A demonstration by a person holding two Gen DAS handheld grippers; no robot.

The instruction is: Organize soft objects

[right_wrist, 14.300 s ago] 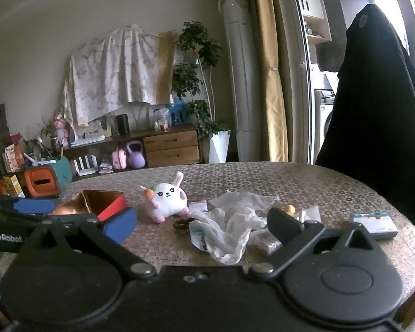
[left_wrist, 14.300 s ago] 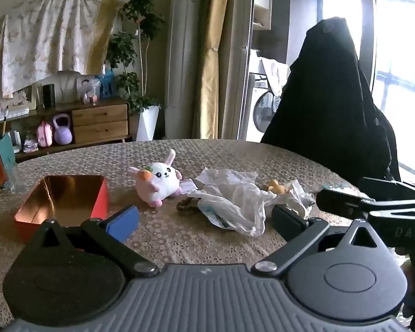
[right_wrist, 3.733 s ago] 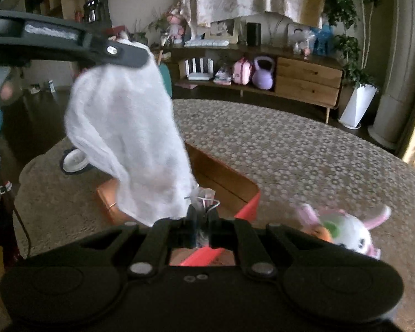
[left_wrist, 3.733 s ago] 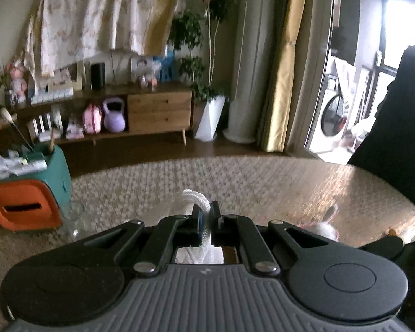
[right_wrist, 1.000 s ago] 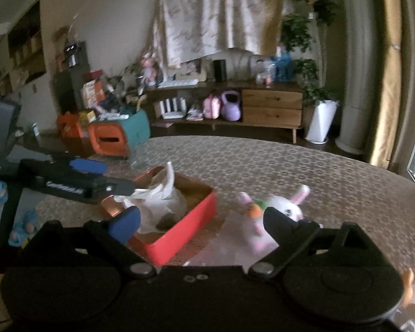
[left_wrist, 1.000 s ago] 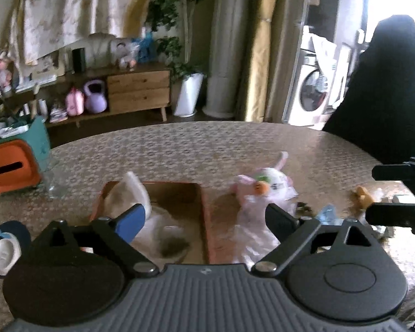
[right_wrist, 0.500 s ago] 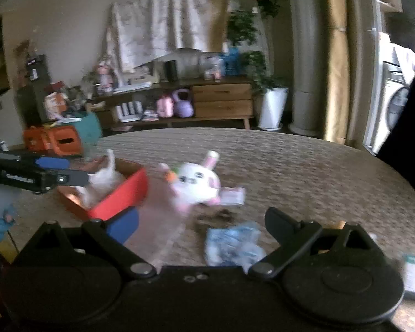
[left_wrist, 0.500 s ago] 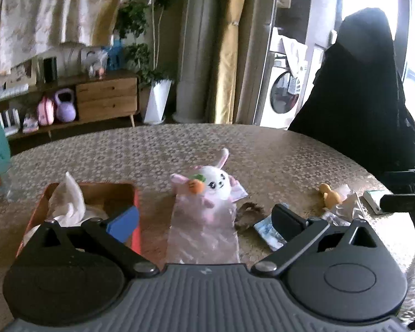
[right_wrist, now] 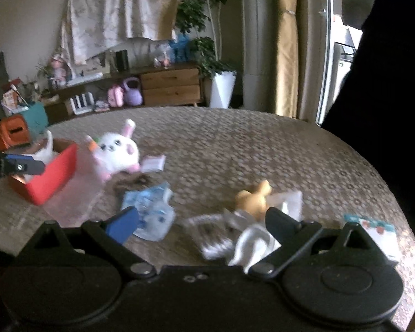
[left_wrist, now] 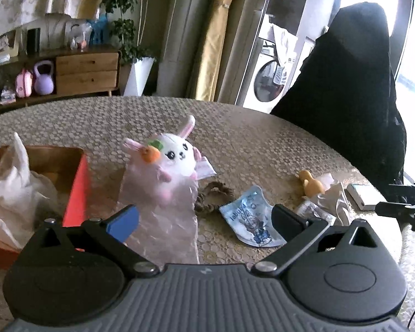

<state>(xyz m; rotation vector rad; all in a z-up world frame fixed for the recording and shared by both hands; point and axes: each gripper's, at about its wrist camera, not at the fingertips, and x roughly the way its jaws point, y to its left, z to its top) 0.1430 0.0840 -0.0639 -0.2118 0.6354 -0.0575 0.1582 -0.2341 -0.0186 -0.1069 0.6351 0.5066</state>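
Wooden sideboard (left_wrist: pixel 87 72) against far wall; potted plant (left_wrist: pixel 132 27) beside it; yellow curtain (left_wrist: pixel 221 33); washing machine (left_wrist: pixel 268 83); bright window (left_wrist: pixel 412 41) right.

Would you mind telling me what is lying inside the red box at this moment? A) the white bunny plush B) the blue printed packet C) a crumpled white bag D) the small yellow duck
C: the crumpled white bag sits inside the red box, while the bunny plush, yellow duck and blue packet all lie out on the table.
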